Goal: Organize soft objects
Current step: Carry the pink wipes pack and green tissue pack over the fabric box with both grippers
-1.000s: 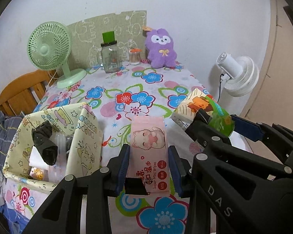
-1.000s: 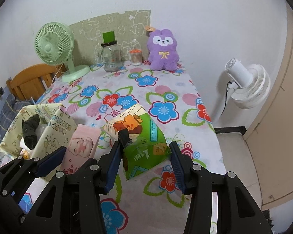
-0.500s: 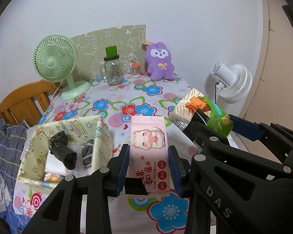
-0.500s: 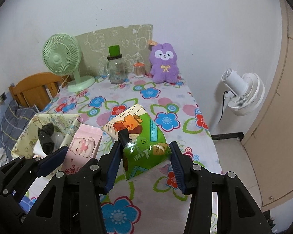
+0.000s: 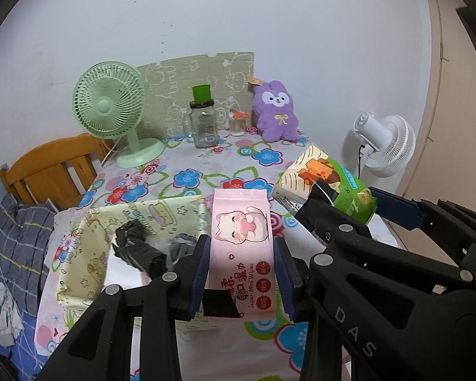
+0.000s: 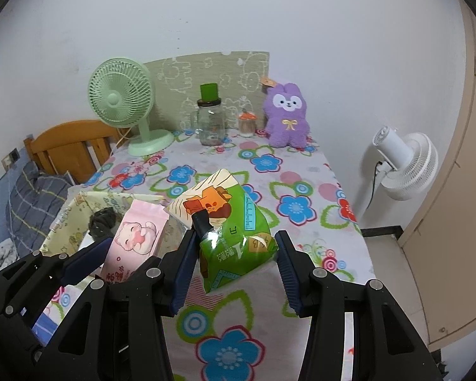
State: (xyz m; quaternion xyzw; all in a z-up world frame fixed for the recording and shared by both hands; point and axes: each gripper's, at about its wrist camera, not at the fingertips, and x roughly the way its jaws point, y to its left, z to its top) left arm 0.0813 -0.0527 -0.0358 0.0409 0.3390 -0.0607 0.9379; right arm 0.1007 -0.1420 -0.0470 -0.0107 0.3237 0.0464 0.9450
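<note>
Pink cat-printed wipes pack (image 5: 242, 247) clamped in left gripper (image 5: 242, 273); green tissue pack (image 6: 234, 238) in right gripper (image 6: 234, 266).

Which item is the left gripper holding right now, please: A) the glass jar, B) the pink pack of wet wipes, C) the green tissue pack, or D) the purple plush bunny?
B: the left gripper is clamped on the pink pack of wet wipes, raised beside the fabric storage box.

Lighting even, soft, indoor; source not visible; shadows faint. Both views sharp, no motion blur. Strong fisheye bowing toward the edges, with black vignette at the corners. Small glare spot sat on the green pack (image 6: 238, 241), toward nine o'clock.
</note>
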